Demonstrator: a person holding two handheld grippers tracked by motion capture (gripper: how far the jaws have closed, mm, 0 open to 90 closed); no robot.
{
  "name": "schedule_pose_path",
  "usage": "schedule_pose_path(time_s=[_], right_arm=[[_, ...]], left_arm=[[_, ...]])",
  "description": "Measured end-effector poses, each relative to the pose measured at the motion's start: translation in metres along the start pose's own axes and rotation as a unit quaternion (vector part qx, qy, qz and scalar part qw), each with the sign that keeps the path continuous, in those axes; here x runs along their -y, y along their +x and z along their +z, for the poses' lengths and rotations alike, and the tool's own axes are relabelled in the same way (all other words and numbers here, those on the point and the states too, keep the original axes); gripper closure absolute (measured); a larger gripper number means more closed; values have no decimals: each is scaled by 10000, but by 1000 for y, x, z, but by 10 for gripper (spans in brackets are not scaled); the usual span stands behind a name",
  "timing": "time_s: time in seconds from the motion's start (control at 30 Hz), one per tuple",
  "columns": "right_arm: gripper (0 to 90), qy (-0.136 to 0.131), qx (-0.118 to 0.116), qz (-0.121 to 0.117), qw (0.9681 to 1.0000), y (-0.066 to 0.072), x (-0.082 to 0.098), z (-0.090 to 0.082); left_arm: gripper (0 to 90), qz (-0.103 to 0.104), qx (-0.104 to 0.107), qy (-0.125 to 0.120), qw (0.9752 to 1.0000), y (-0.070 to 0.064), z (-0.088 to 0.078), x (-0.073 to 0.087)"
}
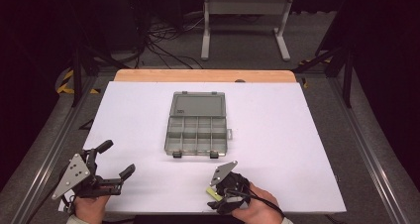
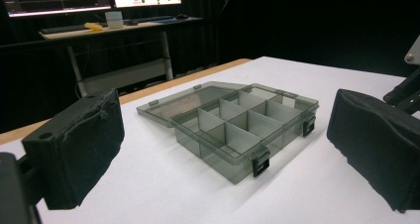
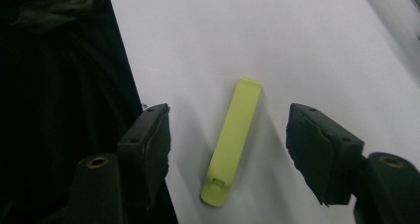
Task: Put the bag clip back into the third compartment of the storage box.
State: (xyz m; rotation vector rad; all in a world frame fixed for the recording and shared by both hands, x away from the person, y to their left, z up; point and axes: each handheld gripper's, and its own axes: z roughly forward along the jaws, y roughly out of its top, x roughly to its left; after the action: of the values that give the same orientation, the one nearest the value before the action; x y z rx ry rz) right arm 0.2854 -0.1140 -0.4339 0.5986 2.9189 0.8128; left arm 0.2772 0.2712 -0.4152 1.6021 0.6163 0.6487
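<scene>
A yellow-green plastic clip (image 3: 233, 140) lies flat on the white table near its front edge, also visible as a small strip (image 1: 214, 194). My right gripper (image 3: 230, 144) points down over it, one jaw on each side and neither pad touching it; from above it (image 1: 225, 187) sits at the bottom centre. My left gripper (image 1: 119, 157) rests low at the front left with its jaws wide apart and nothing between them. Its own view (image 2: 228, 144) looks toward a grey translucent compartment box (image 2: 218, 157).
The compartment box (image 1: 195, 153) sits mid-table with its lid folded back flat and two black latches on the front wall. A wooden strip (image 1: 203, 75) edges the far side of the white table (image 1: 297, 149). Metal rails run along both sides.
</scene>
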Motion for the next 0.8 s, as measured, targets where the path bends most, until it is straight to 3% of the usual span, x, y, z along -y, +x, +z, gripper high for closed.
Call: schedule_pose_path(time_s=[0.2, 0.3, 0.57, 0.7, 0.8], right_arm=[[500, -110, 151, 79, 9998, -1, 1, -2], [581, -192, 120, 97, 9997, -1, 0, -3], [675, -155, 167, 313, 9993, -1, 0, 2], [768, -91, 181, 513, 9985, -2, 0, 5], [778, -151, 141, 546, 9983, -3, 0, 3]], left_arm=[[18, -3, -6, -6, 10000, 0, 0, 0], [19, -7, -1, 1, 10000, 0, 0, 0], [19, -4, -10, -5, 10000, 0, 0, 0], [19, -6, -12, -5, 10000, 0, 0, 0], [19, 2, -8, 2, 10000, 0, 0, 0]])
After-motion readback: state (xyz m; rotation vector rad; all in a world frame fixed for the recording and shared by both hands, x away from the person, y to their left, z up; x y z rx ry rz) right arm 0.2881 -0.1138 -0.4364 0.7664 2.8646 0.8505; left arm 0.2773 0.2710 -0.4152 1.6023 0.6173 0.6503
